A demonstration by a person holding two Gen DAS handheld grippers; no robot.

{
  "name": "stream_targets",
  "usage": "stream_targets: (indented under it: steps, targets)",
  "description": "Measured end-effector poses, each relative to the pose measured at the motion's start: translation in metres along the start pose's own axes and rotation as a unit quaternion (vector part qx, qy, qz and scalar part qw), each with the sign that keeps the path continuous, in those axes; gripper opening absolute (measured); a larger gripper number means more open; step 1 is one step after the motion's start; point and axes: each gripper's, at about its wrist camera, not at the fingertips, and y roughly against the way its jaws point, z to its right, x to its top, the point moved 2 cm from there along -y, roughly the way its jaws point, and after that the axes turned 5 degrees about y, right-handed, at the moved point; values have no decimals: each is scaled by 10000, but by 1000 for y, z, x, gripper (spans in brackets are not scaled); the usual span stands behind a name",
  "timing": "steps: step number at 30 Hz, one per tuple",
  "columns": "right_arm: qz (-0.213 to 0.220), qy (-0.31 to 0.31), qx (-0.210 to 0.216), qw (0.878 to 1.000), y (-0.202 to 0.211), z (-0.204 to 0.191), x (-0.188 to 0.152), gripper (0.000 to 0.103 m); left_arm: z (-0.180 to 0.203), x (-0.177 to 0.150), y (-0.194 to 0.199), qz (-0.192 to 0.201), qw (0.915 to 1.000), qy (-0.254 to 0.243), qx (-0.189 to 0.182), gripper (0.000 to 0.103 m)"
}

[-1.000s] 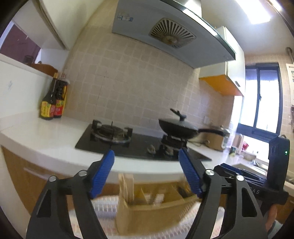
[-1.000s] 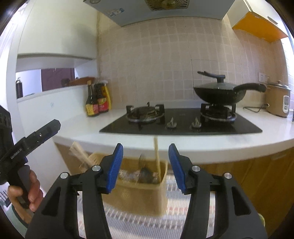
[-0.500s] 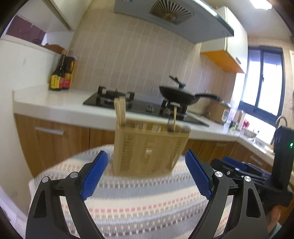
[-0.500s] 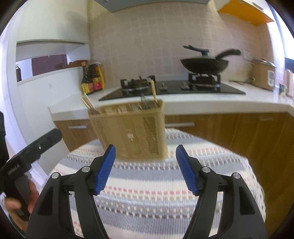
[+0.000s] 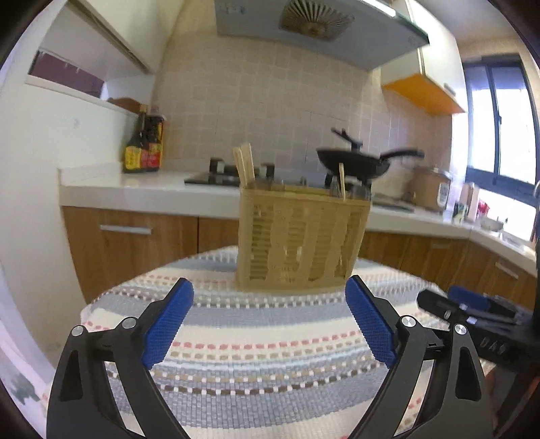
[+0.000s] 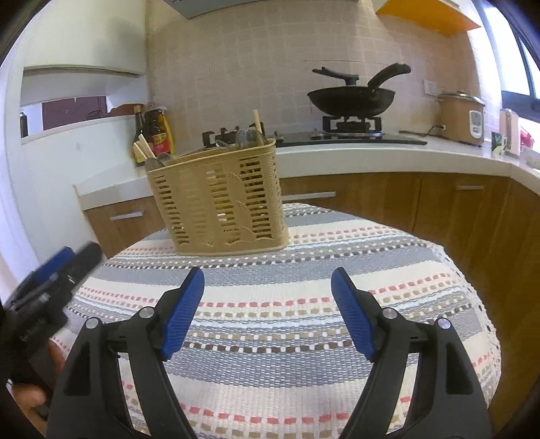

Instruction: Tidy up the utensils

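A beige slotted utensil basket (image 5: 300, 243) (image 6: 219, 199) stands upright at the far side of a round table under a striped woven cloth (image 5: 266, 341) (image 6: 287, 304). Wooden chopsticks (image 5: 244, 165) (image 6: 143, 147) and some metal utensils poke out of its top. My left gripper (image 5: 268, 317) hovers over the cloth just short of the basket, its jaws opening wide with nothing between them. My right gripper (image 6: 268, 304) hangs a little farther back from the basket, jaws also opening and empty. Each gripper shows at the edge of the other's view.
Behind the table runs a white kitchen counter (image 6: 371, 155) with wooden cabinets (image 6: 422, 202), a gas hob, a black wok (image 6: 351, 98), sauce bottles (image 5: 143, 145) and a rice cooker (image 6: 462, 116). A range hood (image 5: 314, 30) hangs above. A window is at right.
Both grippers have come down from hob height to table level and their jaws have spread wider. The basket and striped cloth have risen into full view ahead.
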Motion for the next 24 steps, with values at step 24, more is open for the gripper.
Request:
stream_targets:
  steps: [24]
  targets:
    - [158, 320, -319, 9989, 6, -11, 1, 81, 8, 0, 6, 105, 9990, -344, 250, 95]
